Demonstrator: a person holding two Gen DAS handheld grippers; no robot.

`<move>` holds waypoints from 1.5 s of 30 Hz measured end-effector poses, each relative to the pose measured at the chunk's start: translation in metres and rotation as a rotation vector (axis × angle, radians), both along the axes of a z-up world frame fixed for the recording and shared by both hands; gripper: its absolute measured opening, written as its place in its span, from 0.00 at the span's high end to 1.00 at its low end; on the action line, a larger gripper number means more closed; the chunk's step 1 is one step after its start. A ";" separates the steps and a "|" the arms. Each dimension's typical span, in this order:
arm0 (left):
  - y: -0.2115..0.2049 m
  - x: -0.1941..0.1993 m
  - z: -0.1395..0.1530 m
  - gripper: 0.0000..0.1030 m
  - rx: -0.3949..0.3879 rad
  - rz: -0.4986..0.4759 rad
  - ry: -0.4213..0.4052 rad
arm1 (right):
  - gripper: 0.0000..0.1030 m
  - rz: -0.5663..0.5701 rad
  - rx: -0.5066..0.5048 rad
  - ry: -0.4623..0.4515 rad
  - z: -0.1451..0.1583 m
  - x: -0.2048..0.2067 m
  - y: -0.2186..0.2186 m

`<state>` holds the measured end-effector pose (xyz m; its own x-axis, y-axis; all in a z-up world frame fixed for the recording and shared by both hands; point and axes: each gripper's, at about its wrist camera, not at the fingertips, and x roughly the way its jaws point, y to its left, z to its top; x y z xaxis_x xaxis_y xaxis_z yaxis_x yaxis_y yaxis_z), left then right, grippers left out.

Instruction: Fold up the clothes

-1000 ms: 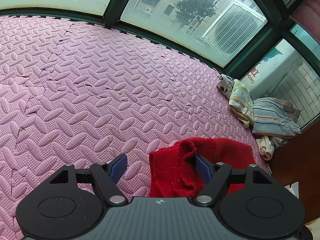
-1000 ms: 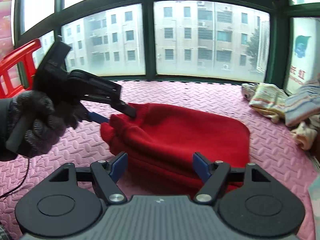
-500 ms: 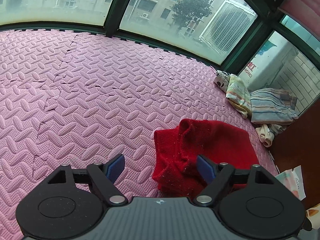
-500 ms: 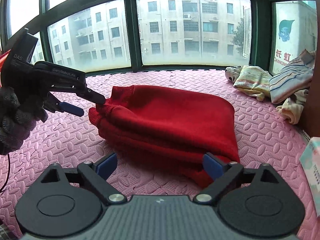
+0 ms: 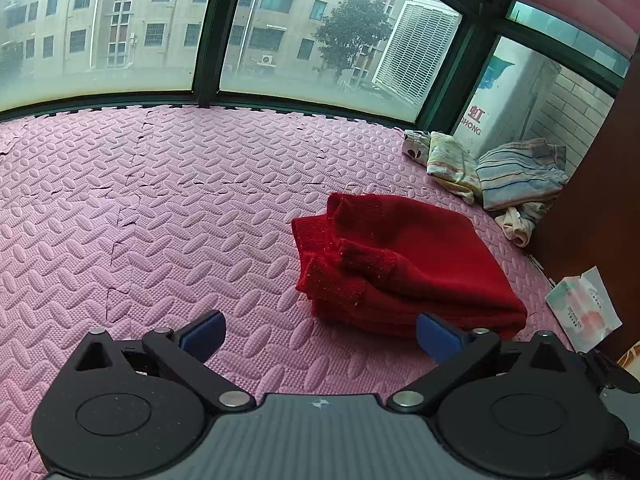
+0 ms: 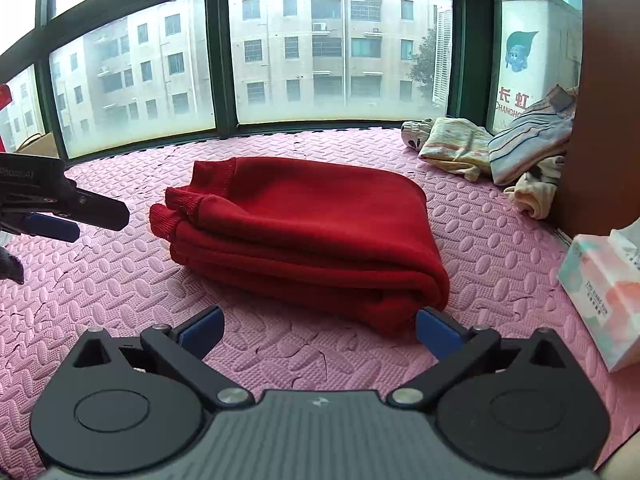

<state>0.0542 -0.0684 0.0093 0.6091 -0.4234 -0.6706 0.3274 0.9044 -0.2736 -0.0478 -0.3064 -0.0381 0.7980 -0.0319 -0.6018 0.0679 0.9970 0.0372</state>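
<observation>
Folded red sweater (image 6: 304,232) — tissue pack (image 6: 604,296) nearby

- looks like an enclosed balcony or sunroom in a flat: green-framed windows (image 6: 224,68) all round, apartment blocks (image 6: 340,44) right outside
- pink foam puzzle mat (image 5: 160,208) for a floor
- laundry pile (image 6: 492,152) in the corner, tissue pack (image 6: 604,292) nearby

My left gripper (image 5: 320,334) is matte black plastic with two round disc housings, silver pivot screws, a ribbed grey centre plate bearing a small emblem, and blue rubber finger pads (image 5: 204,330). My right gripper (image 6: 318,330) is built the same. Seen side-on from the right wrist, the left one carries white lettering on its black body, with my dark knit glove (image 6: 10,266) at the frame edge.
</observation>
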 end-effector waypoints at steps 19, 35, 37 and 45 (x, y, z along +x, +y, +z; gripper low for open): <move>-0.001 -0.038 -0.009 0.00 0.034 0.029 -0.064 | 0.00 -0.117 0.086 0.024 -0.009 -0.018 0.002; -0.007 -0.058 -0.016 0.00 0.105 0.024 -0.035 | 0.00 -0.163 0.089 0.029 -0.008 -0.029 0.000; -0.008 -0.062 -0.017 0.00 0.113 0.019 -0.033 | 0.00 -0.166 0.082 0.037 -0.008 -0.029 0.000; -0.011 -0.068 -0.020 0.00 0.137 0.009 -0.022 | 0.00 -0.164 0.079 0.047 -0.011 -0.031 0.003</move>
<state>-0.0136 -0.0790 -0.0112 0.6275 -0.3231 -0.7084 0.3234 0.9358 -0.1404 -0.0783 -0.3032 -0.0494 0.7572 -0.1103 -0.6438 0.2326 0.9666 0.1080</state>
